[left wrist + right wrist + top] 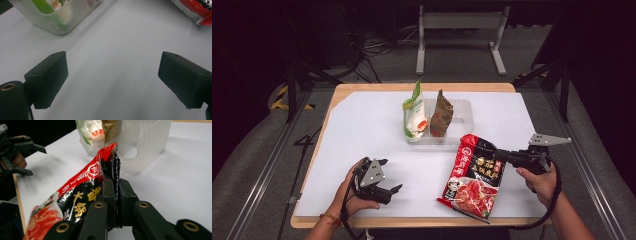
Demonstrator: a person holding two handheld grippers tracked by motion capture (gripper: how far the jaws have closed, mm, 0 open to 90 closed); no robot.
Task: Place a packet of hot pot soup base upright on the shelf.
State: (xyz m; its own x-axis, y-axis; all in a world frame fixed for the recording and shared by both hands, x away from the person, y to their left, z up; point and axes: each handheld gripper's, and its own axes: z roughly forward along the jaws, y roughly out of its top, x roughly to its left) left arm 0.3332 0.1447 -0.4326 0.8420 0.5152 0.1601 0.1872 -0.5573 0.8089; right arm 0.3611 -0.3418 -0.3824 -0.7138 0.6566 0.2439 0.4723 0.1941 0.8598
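A red and black food packet [473, 175] hangs tilted above the white table, its lower end near the front edge. My right gripper [501, 155] is shut on the packet's upper right edge; in the right gripper view its jaws pinch the black edge of the packet [82, 192] at my right gripper [116, 195]. A clear plastic bin [462, 120] behind it holds a green and white pouch [414, 112] and a brown pouch [441, 115], both upright. My left gripper [389, 175] rests open at the front left, nothing between its fingers [47, 75].
The white sheet covers a wooden table [377, 222] whose edge shows at the front. In the left gripper view the bin [57, 25] lies ahead to the left and a corner of the red packet [197, 12] at top right. A metal frame [459, 35] stands beyond the table.
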